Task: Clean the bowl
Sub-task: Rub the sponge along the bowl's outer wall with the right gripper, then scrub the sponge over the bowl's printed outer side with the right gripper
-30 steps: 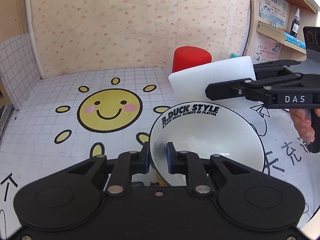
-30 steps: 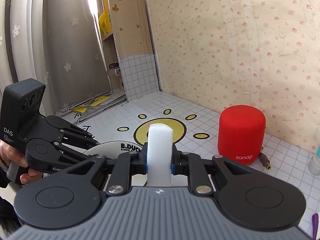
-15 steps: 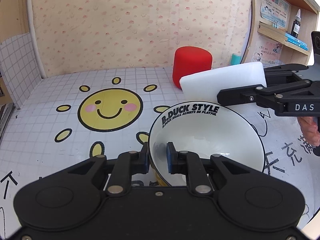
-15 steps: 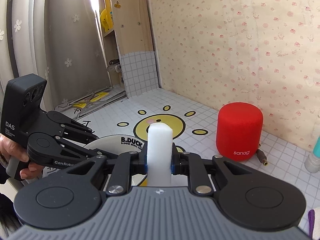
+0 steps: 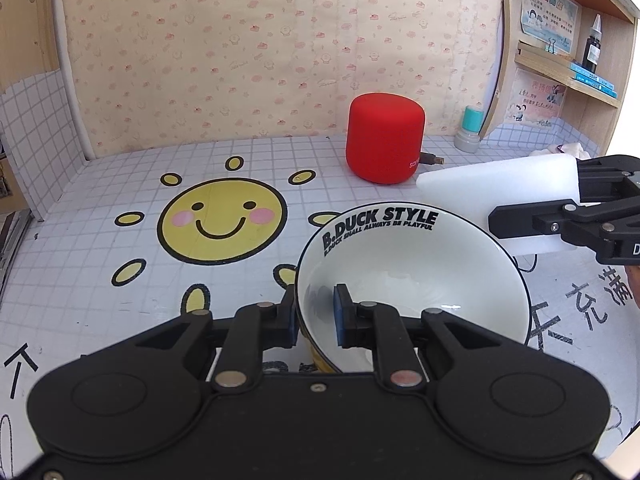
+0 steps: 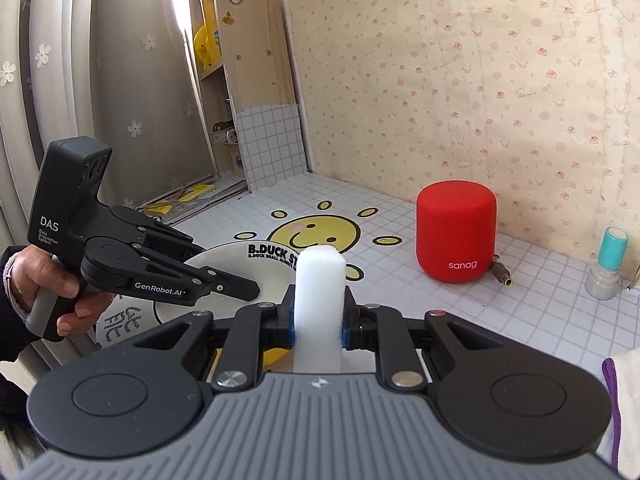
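White bowl [image 5: 416, 272], one; sponge [image 6: 319, 300], one; tools, two.

home | patterned wallpaper [image 5: 280, 48] | wooden shelf [image 5: 568, 76] | floral curtain [image 6: 100, 80]

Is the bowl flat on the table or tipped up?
Tipped up. The left gripper pinches the bowl rim, and its printed far edge sits higher, showing the inside.

Patterned wallpaper [image 5: 280, 40], wooden shelf [image 5: 568, 76]
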Tool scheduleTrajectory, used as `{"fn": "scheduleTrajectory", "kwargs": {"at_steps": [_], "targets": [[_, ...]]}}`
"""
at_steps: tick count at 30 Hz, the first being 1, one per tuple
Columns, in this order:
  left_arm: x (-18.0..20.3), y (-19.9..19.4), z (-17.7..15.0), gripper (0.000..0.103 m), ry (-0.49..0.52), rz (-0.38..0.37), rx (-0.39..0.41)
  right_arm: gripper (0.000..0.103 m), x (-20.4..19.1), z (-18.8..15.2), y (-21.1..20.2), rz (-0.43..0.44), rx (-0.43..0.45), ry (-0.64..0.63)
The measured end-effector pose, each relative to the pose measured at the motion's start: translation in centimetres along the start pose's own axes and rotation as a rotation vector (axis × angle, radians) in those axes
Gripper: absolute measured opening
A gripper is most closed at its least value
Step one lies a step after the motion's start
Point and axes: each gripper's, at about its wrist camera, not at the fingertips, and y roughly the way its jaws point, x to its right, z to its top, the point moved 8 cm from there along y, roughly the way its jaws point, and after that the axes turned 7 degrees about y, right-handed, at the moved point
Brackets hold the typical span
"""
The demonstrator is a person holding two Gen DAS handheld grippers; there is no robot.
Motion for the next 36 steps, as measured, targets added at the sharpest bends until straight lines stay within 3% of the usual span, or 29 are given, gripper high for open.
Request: {"fn": "scheduleTrajectory", "kwargs": {"at_steps": [16,36], "targets": [[1.0,-0.3,-0.3,0.018,-0.01,0.004,0.005,0.021,-0.3,2.6,4.5,0.04,-0.036,-0.03],[1.1,-0.6,-0.5,0.019,-0.051,0.051,0.002,0.021,-0.1,-0.5,-0.5,0.007,0.032,0.038]]}}
